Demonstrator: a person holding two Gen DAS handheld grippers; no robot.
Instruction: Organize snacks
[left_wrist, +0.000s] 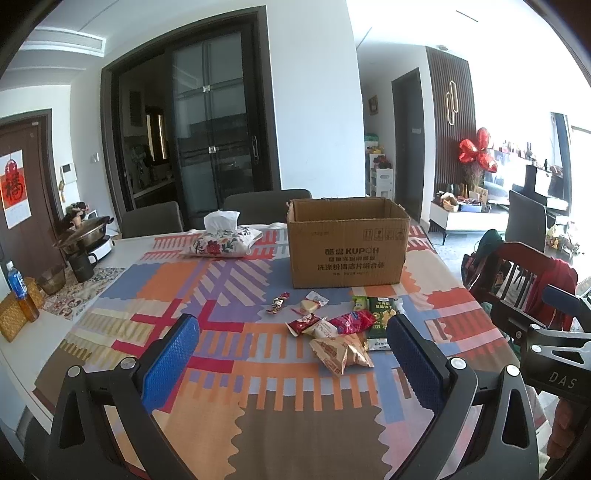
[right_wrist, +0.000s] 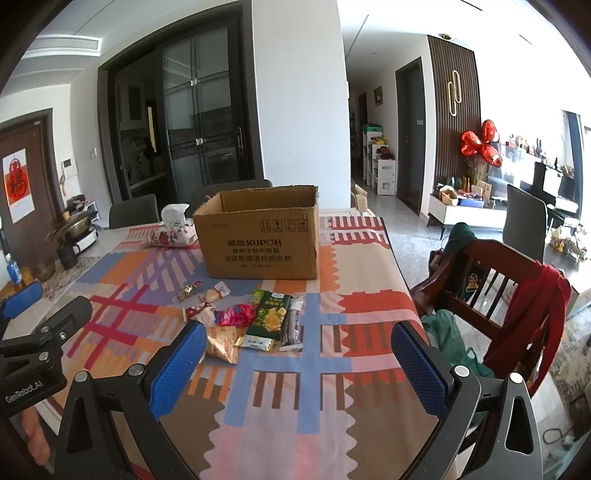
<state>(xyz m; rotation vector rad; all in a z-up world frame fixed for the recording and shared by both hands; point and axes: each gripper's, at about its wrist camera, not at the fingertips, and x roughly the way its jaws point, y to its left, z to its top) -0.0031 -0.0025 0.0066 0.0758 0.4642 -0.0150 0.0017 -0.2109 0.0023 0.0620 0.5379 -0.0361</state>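
Left claw (left_wrist: 293, 332): jaws spread wide, nothing between them, held above the near part of the surface (left_wrist: 221, 387). Right claw (right_wrist: 299, 341): jaws equally wide apart, empty. Just beyond both claws, a cluster of snack packets lies on the patterned cloth: tan bag (left_wrist: 341, 352), red packet (left_wrist: 352, 320), green cracker pack (right_wrist: 267, 321), wrapped candy (left_wrist: 277, 302). Behind the cluster stands an open cardboard box (left_wrist: 347, 243). A tissue pouch (left_wrist: 221, 240) lies to the box's left.

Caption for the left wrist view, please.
Open left gripper hovers over loose snack packets before an open cardboard box.
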